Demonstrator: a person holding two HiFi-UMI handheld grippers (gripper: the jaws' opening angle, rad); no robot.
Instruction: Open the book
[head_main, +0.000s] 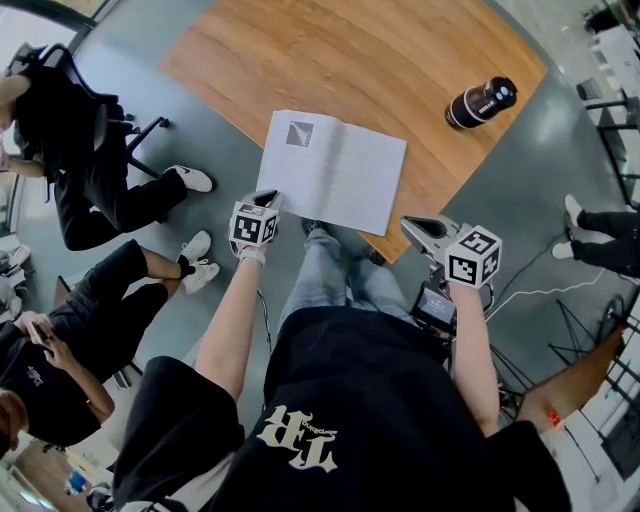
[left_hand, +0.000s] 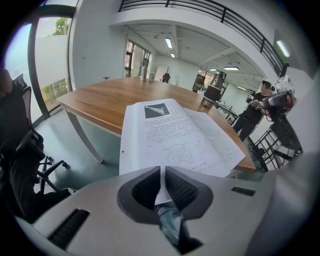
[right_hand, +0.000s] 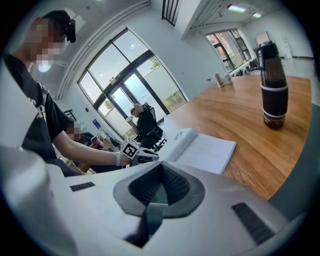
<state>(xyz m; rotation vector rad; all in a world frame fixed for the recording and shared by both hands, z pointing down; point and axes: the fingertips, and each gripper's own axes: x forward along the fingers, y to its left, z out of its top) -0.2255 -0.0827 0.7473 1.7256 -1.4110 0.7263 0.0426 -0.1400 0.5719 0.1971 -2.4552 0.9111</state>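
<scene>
Book (head_main: 335, 170) lies open, flat on the wooden counter (head_main: 330, 60) at ctr of the head view. Its lower edge is at the counter's near edge and the lower-left corner hangs past it.

L hand-held gripper (head_main: 268, 197) is at the book's lower-left edge. In its own view the jaws are nearly together, pinched on the thin white edge of a page (left_hand: 161, 186), w/ the printed spread beyond.

R hand-held gripper (head_main: 418, 228) is at lower right of the book, off the counter edge, apart from the book. In its own view the jaws meet at the tips w/ nothing between them.

Dark bottle (head_main: 481, 102) stands upright on the counter, upper right of frame, well apart from the book.

Seated people (head_main: 90, 300) fill the left side of the head view.
</scene>
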